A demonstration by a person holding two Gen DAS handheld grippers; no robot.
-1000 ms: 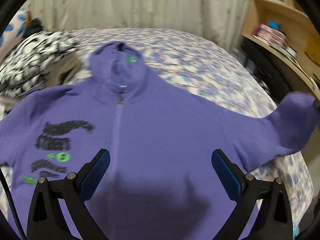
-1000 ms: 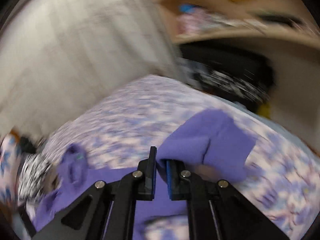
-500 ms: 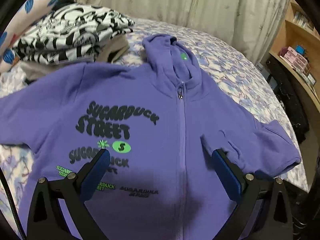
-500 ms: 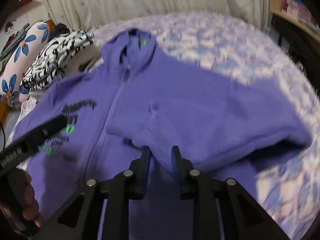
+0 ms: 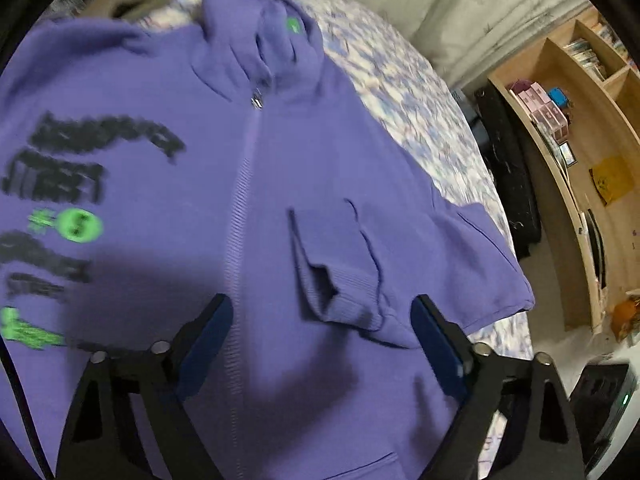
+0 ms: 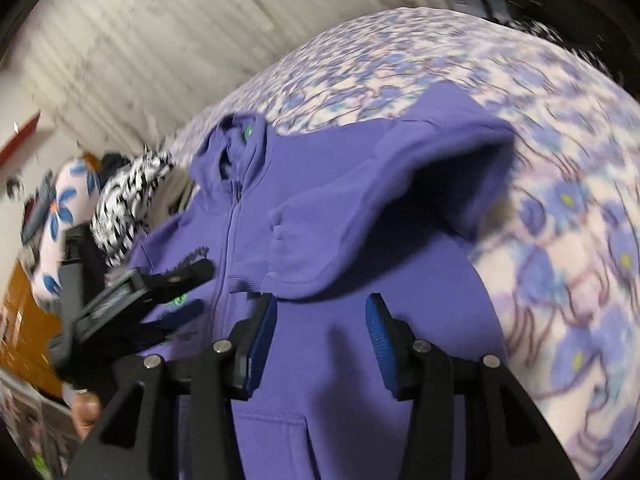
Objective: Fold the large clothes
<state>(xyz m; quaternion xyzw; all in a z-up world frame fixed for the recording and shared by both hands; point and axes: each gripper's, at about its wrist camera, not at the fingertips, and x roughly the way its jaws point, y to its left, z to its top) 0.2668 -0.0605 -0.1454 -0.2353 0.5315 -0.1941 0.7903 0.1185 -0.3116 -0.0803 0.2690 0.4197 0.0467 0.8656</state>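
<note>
A purple zip hoodie [image 5: 304, 168] lies front up on the bed, with black lettering and green marks on one chest side. Its sleeve [image 6: 372, 196] is folded across the chest, and the ribbed cuff [image 5: 344, 304] rests near the zip. My left gripper [image 5: 320, 320] hovers low over that cuff. Its jaws are closing but still wide and do not press the cloth. The right gripper [image 6: 320, 316] hangs over the hoodie's lower front just below the folded sleeve; its jaws are opening with nothing held. In the right wrist view the left gripper [image 6: 202, 286] sits over the printed side.
A floral bedsheet [image 6: 560, 220] lies under the hoodie. A stack of black-and-white folded clothes [image 6: 128, 200] and a flowered pillow [image 6: 60, 208] sit past the hood. Wooden shelves [image 5: 580, 128] stand beside the bed. A curtain [image 6: 160, 40] hangs behind it.
The right gripper carried the sleeve across the chest, let it go and widened its jaws. The left gripper came down closer to the hoodie and its jaws narrowed a little.
</note>
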